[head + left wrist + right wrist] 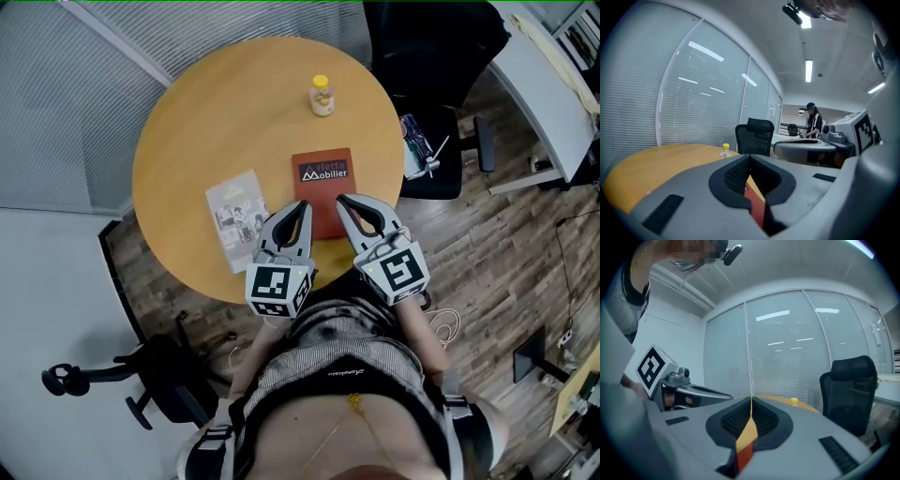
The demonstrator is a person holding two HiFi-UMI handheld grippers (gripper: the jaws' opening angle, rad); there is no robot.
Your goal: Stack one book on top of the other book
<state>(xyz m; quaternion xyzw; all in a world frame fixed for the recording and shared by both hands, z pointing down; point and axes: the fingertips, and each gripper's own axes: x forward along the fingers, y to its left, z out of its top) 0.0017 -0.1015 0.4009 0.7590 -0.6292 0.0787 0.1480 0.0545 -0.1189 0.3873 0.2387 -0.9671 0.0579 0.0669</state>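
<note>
1. Both claws are clenched and empty. On the left claw [300, 208] and the right claw [345, 201] the jaws are pressed together, and each gripper view shows only a thin slit between the pads.
2. From my seat, the red book [322, 187] lies flat on the round wooden table [206, 112], just ahead of and below both claw tips. The left claw's tip hangs over its near left edge and the right claw's tip over its near right part. I cannot tell whether either tip touches the cover.
3. To the left of the left claw, close beside it, the pale book [237, 220] lies flat. It is apart from the red book and turned slightly askew to it.
4. The red book has a plain red-brown cover with a dark band of white lettering towards its far end. The pale book is thin, with a light grey cover and small pictures on it.
5. Well beyond both claws, past the far edge of the red book, a small bottle [322, 96] with a yellow cap stands upright.
</note>
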